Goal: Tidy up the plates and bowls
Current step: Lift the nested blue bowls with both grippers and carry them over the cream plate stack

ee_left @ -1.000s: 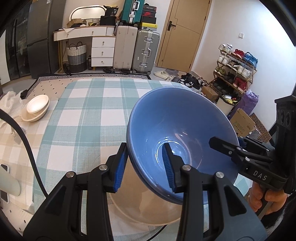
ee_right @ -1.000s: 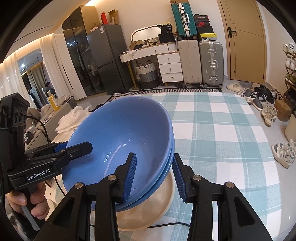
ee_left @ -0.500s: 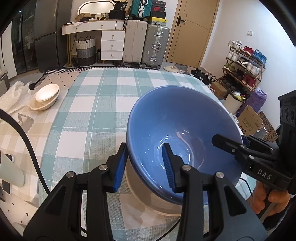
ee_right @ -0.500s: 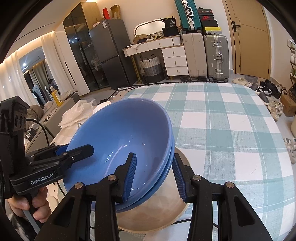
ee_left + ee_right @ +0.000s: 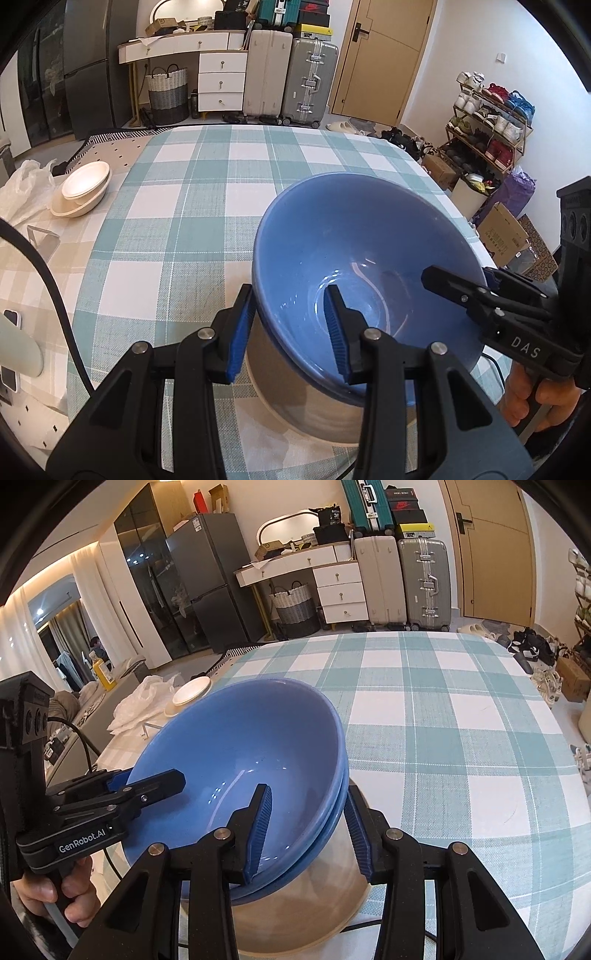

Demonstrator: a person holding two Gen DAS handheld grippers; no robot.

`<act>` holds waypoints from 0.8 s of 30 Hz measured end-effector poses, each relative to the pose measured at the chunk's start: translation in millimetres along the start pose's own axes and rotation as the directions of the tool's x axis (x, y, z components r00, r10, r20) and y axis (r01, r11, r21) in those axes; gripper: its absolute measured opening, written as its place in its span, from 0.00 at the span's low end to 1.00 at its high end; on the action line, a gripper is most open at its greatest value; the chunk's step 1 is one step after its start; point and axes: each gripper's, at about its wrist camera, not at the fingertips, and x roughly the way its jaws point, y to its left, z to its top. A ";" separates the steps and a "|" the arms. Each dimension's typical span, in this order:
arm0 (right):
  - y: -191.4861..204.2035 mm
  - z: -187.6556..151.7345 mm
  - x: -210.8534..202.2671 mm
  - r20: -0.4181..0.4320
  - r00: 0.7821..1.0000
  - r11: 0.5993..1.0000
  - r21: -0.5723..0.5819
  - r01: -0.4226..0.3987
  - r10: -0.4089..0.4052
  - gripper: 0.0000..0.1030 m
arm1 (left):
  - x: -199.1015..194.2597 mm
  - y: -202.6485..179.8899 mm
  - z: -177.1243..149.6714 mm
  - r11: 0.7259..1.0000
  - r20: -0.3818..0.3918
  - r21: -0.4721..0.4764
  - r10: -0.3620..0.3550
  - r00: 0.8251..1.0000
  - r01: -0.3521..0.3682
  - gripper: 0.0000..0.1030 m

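A: Left wrist view here. The left gripper [image 5: 288, 332] has its blue pads clamped on the rim of the blue bowls [image 5: 354, 258], one pad outside the wall, one inside, at about seven o'clock on the rim.

B: Same story from the right wrist view. The right gripper [image 5: 308, 827] pinches the opposite side of the blue bowls [image 5: 236, 746], at roughly five o'clock on the rim as this camera sees it. You can count two blue rims nested together there.

A: Two bowls, one grip each side. And below them sits a beige bowl [image 5: 295, 406], wider at the bottom of my picture, on the teal checked tablecloth [image 5: 184, 221]. The blue pair sits tilted in its mouth.

B: I see that beige bowl [image 5: 295, 915] too, under the blue stack at six o'clock. Whether the blue base touches its floor, I cannot tell.

A: At three o'clock in my view the right gripper [image 5: 458, 284] reaches over the far rim, with a hand [image 5: 532, 398] on its handle.

B: And at nine o'clock in mine, the left gripper [image 5: 147, 786] comes in, a hand [image 5: 55, 893] below it.

A: Far off at ten o'clock, a stack of white dishes [image 5: 83, 188] rests on the table's edge beside a crumpled plastic bag [image 5: 22, 192].

B: I see those white dishes [image 5: 190, 696] at eleven o'clock, well apart from the bowls.
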 end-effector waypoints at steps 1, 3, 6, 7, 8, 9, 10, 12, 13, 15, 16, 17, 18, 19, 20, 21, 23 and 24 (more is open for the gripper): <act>-0.8 0.8 0.4 0.002 1.000 1.000 0.001 0.003 -0.003 0.41 | 2.8 -0.8 1.2 1.000 -0.001 0.000 0.000 1.000 0.000 0.34; -1.8 1.6 1.0 0.002 1.000 1.000 -0.002 0.004 -0.004 0.42 | 7.0 -1.4 3.9 1.000 0.003 -0.005 -0.001 1.000 0.001 0.34; -4.6 3.4 2.0 0.000 1.000 1.000 0.005 -0.001 0.001 0.42 | 10.9 -1.7 5.4 1.000 0.006 -0.005 -0.002 1.000 0.002 0.34; -5.4 4.2 2.5 -0.002 1.000 1.000 0.009 0.000 0.000 0.42 | 12.8 -2.3 6.5 1.000 0.006 -0.005 -0.001 1.000 0.001 0.34; -5.4 4.7 2.6 -0.002 1.000 1.000 0.008 0.001 -0.001 0.42 | 13.1 -2.2 6.5 1.000 0.006 -0.005 -0.001 1.000 0.001 0.34; -5.5 5.2 3.3 0.000 1.000 1.000 0.006 0.006 -0.006 0.42 | 13.1 -2.0 6.5 1.000 0.007 -0.004 -0.002 1.000 0.002 0.34; -5.3 5.3 3.5 0.001 1.000 1.000 0.005 0.010 -0.010 0.42 | 15.0 -2.2 7.6 1.000 0.008 -0.005 -0.001 1.000 0.001 0.34; -5.3 5.7 3.7 0.004 1.000 1.000 0.008 0.013 -0.013 0.42 | 20.0 -2.6 11.3 1.000 0.007 -0.004 0.003 1.000 -0.003 0.34; -5.5 6.2 4.5 0.004 1.000 1.000 0.008 0.016 -0.016 0.42 | 21.9 -2.4 13.3 1.000 0.006 -0.004 0.006 1.000 -0.006 0.34; -5.4 7.0 5.3 0.004 1.000 1.000 0.003 0.023 -0.023 0.42 | 25.1 -3.7 16.1 1.000 0.007 0.006 0.014 1.000 -0.015 0.34; -4.9 6.7 5.0 0.004 1.000 1.000 -0.002 0.024 -0.024 0.43 | 27.5 -4.2 17.1 1.000 0.009 0.010 0.017 1.000 -0.017 0.34; -5.2 6.8 4.8 0.004 1.000 1.000 -0.002 0.021 -0.021 0.43 | 28.6 -3.6 17.8 1.000 0.012 0.012 0.018 1.000 -0.018 0.34; -5.8 7.0 5.0 0.005 1.000 1.000 -0.001 0.018 -0.018 0.44 | 30.3 -3.6 18.6 1.000 0.013 0.016 0.020 1.000 -0.020 0.34; -6.0 7.5 5.1 0.004 1.000 1.000 -0.001 0.019 -0.019 0.44 | 31.2 -4.1 19.3 1.000 0.012 0.018 0.022 1.000 -0.022 0.34; -6.2 7.0 5.0 0.004 1.000 1.000 -0.001 0.019 -0.019 0.44 | 32.4 -4.1 20.5 1.000 0.009 0.018 0.024 1.000 -0.024 0.34; -6.3 7.0 4.8 0.005 1.000 1.000 0.000 0.020 -0.020 0.44 | 32.8 -3.9 20.8 1.000 0.008 0.018 0.023 1.000 -0.023 0.34; -6.8 7.3 5.5 0.005 1.000 1.000 -0.003 0.025 -0.025 0.44 | 34.7 -3.3 21.4 1.000 0.010 0.019 0.021 1.000 -0.022 0.34; -7.5 7.3 5.8 0.005 1.000 1.000 -0.001 0.025 -0.025 0.44 | 35.3 -3.1 21.2 1.000 0.011 0.020 0.022 1.000 -0.022 0.34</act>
